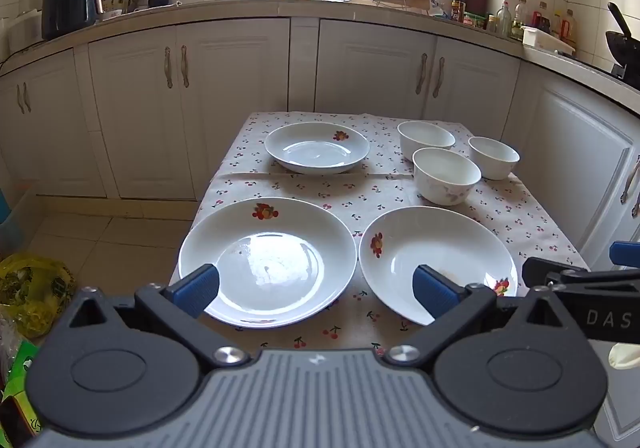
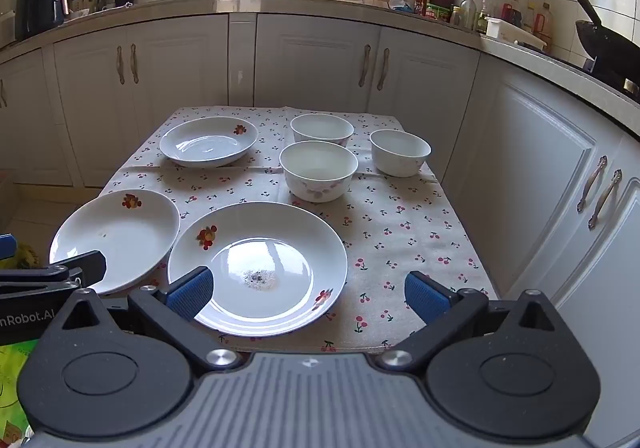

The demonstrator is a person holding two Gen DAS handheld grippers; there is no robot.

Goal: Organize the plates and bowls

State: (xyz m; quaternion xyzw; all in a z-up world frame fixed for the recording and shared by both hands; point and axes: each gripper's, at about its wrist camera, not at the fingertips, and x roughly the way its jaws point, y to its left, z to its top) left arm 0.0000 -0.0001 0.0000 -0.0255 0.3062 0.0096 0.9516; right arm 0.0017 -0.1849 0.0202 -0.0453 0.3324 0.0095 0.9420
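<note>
Three white plates with fruit prints lie on a cherry-print tablecloth [image 1: 304, 187]: a near left plate [image 1: 267, 260] [image 2: 116, 238], a near right plate [image 1: 440, 260] [image 2: 258, 268] and a far plate [image 1: 317, 147] [image 2: 208, 140]. Three white bowls stand at the far right: a front bowl [image 1: 446, 175] [image 2: 319, 169], a back bowl [image 1: 426, 139] [image 2: 322, 131] and a right bowl [image 1: 494, 157] [image 2: 400, 151]. My left gripper [image 1: 316, 290] is open and empty above the near edge, over the two near plates. My right gripper [image 2: 308, 294] is open and empty over the near right plate.
White kitchen cabinets [image 1: 224, 95] and a cluttered counter [image 1: 280, 5] run behind and to the right of the table. A yellow bag [image 1: 32, 288] lies on the floor at the left. The right gripper's body shows in the left wrist view [image 1: 580, 288].
</note>
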